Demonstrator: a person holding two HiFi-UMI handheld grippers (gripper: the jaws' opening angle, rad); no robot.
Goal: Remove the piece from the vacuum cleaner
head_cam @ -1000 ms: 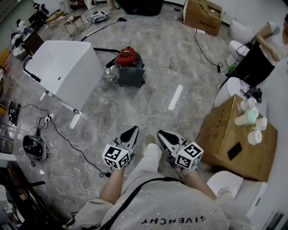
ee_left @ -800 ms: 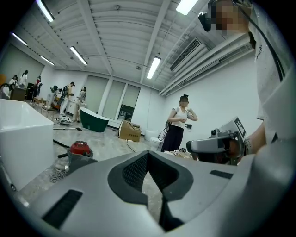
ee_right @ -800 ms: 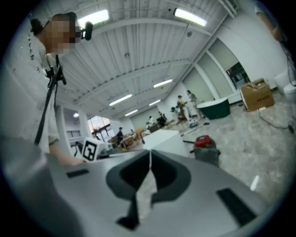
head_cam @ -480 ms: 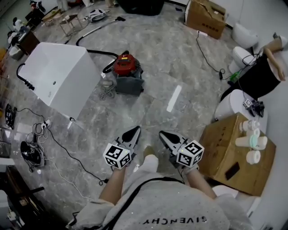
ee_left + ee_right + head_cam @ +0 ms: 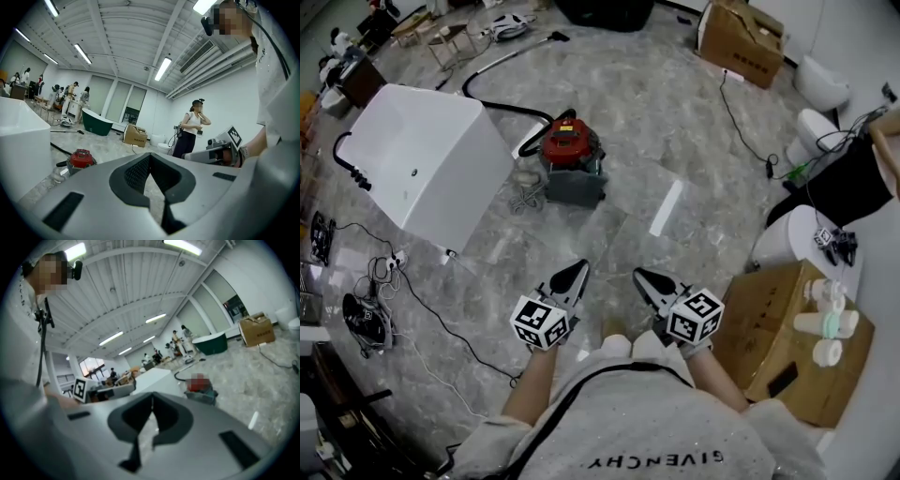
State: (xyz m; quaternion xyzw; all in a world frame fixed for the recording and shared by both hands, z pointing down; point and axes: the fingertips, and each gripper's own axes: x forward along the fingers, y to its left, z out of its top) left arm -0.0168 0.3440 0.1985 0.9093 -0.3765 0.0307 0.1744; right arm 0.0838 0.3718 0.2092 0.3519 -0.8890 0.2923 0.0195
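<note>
The vacuum cleaner [image 5: 572, 157], red on top with a grey body, stands on the marble floor ahead of me; its black hose [image 5: 502, 105] curves off to the far left. It also shows as the vacuum cleaner [image 5: 80, 158] in the left gripper view and, blurred, as the vacuum cleaner [image 5: 200, 386] in the right gripper view. My left gripper [image 5: 574, 274] and right gripper [image 5: 643, 277] are held side by side close to my body, well short of it. Both are shut with nothing between the jaws.
A white bathtub [image 5: 422, 159] stands left of the vacuum. A cardboard box [image 5: 787, 328] with cups sits at my right, another box [image 5: 741, 37] at the far right. Cables [image 5: 422, 281] trail on the floor at left. A white strip [image 5: 664, 208] lies ahead. People stand in the background.
The view has shifted: the vacuum cleaner and the bathtub sit a little closer and more central. Both grippers keep their place in front of me and stay shut.
</note>
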